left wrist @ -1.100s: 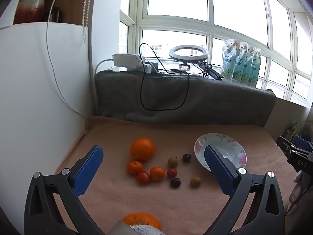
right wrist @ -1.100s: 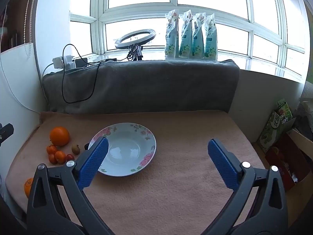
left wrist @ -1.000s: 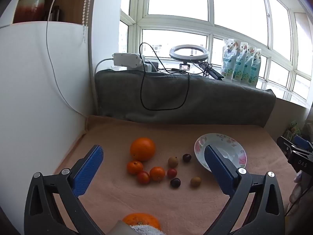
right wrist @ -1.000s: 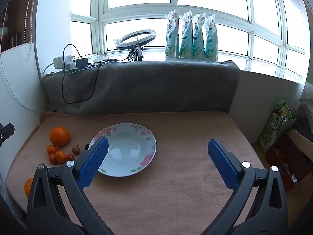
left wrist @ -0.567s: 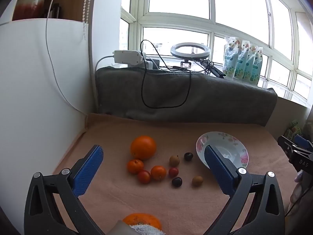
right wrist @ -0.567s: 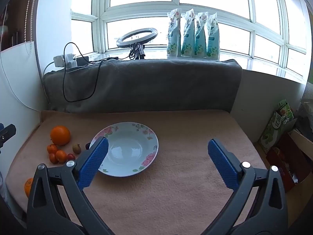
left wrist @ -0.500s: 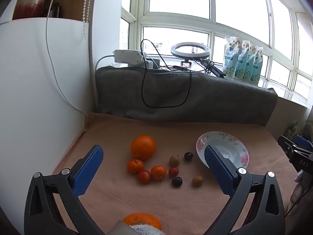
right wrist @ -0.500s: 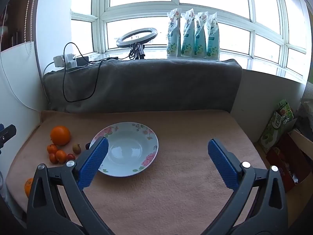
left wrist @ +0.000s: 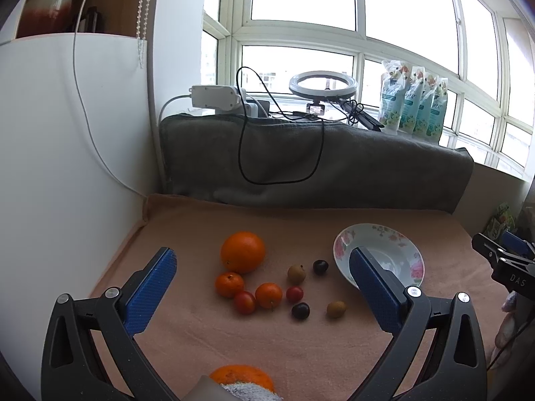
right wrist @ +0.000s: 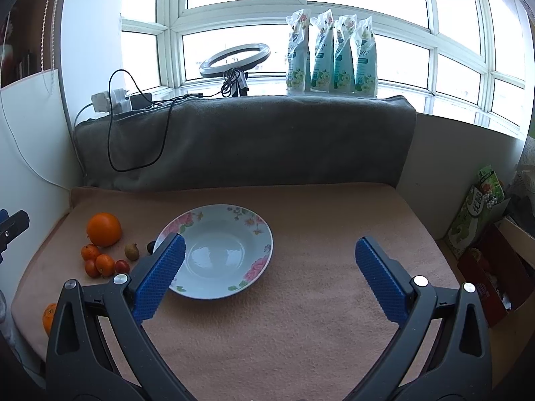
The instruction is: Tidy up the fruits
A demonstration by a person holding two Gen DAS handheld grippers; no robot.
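Observation:
A large orange point(left wrist: 242, 251) lies on the pink cloth with several small fruits in front of it: tangerines point(left wrist: 229, 284), red cherry tomatoes point(left wrist: 294, 293), dark grapes point(left wrist: 300, 310) and brownish longans point(left wrist: 296, 273). Another orange point(left wrist: 240, 376) sits at the near edge. A flowered white plate point(right wrist: 214, 250) stands empty to the right of the fruits. My left gripper point(left wrist: 264, 284) hangs open above the fruits. My right gripper point(right wrist: 267, 267) is open too, over the plate's right side, and holds nothing.
A grey blanket point(right wrist: 244, 140) covers the ledge behind the cloth, with a black cable point(left wrist: 281, 153), a ring light point(right wrist: 234, 58) and several pouches point(right wrist: 331, 56) on the sill. A white wall point(left wrist: 67, 167) bounds the left. Boxes point(right wrist: 481, 220) stand off the right edge.
Both views have drifted slightly; the fruits and plate sit a touch lower and farther right in frame. Both grippers stay open and nothing on the cloth has moved.

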